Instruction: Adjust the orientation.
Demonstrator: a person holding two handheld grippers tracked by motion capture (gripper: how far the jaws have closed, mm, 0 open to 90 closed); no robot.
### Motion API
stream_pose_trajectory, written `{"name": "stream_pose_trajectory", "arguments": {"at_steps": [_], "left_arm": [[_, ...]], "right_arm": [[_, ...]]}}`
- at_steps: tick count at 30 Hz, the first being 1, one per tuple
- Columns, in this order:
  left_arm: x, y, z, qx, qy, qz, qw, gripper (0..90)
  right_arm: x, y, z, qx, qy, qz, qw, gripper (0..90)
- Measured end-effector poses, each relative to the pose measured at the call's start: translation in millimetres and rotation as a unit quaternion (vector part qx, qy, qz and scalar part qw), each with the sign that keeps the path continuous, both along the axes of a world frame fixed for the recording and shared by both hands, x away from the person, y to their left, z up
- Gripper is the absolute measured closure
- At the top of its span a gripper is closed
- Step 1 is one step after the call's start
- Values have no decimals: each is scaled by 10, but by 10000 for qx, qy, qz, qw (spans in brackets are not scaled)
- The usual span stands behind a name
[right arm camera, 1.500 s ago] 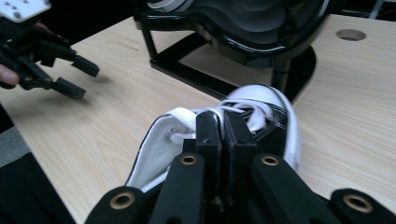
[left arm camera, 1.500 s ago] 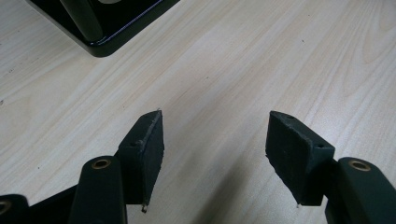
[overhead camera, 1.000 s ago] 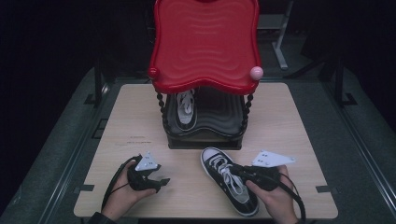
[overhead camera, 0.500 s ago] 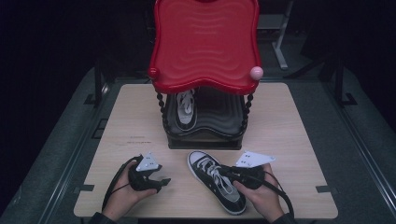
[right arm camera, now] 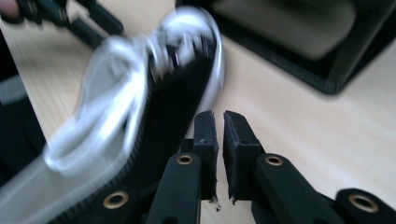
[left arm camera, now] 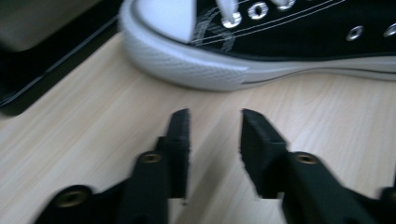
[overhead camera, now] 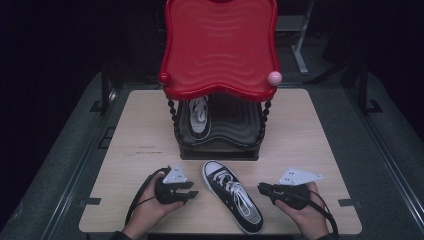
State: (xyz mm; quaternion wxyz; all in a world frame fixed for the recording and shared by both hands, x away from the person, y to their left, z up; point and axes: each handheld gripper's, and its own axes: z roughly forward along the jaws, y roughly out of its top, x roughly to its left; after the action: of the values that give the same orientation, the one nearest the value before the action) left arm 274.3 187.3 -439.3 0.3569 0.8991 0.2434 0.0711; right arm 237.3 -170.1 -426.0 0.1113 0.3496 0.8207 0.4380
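Gripper jaws on our right (overhead camera: 264,188) were nearly shut, empty, having let the sneaker (overhead camera: 231,195) go onto the surface (overhead camera: 310,145) before the rack (overhead camera: 220,100), while our left gripper (overhead camera: 189,189) had just been closing on nothing, so shelving remained.

On my right gripper view the sneaker (right arm camera: 135,116) is smeared with blur; the rack's red top (overhead camera: 220,45) hides most of the second shoe (overhead camera: 199,117).

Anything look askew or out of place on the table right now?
One thing: the black sneaker lies loose and diagonal on the table, toe toward the rack, while its mate sits straight on the lower shelf of the red-topped rack. Neither the left gripper nor the right gripper holds it. No damage visible.
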Motion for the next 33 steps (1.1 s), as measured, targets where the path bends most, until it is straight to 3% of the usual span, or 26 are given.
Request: {"name": "stream_pose_trajectory", "arguments": {"at_steps": [2, 6, 8, 10, 13, 24, 28, 30, 33], "left_arm": [[6, -104, -24, 49, 20, -77, 10000, 727], [29, -308, -58, 159, -35, -254, 9995, 780], [49, -360, -41, 296, -105, -194, 9993, 805], [92, -360, -42, 99, -116, -126, 9998, 795], [154, -375, -33, 111, -91, -93, 9999, 793], [320, -497, -58, 54, -195, 95, 9998, 799], [359, -530, -67, 27, -250, 130, 9996, 781], [367, -502, -61, 0, -178, 171, 9997, 732], [364, -440, -17, -78, -162, 164, 9997, 674]], "right_arm": [[-3, -14, -99, -166, 214, 63, 9996, 842], [17, 76, -192, -379, 401, 311, 9980, 854], [17, 131, -216, -408, 489, 434, 9970, 860], [13, 158, -229, -430, 524, 532, 9963, 861], [-3, 205, -249, -408, 611, 714, 9947, 864], [-84, 392, -246, -335, 616, 1251, 9897, 874], [-83, 426, -247, -315, 623, 1328, 9887, 847], [-75, 413, -241, -308, 625, 1295, 9891, 826], [-47, 339, -210, -197, 510, 1113, 9923, 794]]}}
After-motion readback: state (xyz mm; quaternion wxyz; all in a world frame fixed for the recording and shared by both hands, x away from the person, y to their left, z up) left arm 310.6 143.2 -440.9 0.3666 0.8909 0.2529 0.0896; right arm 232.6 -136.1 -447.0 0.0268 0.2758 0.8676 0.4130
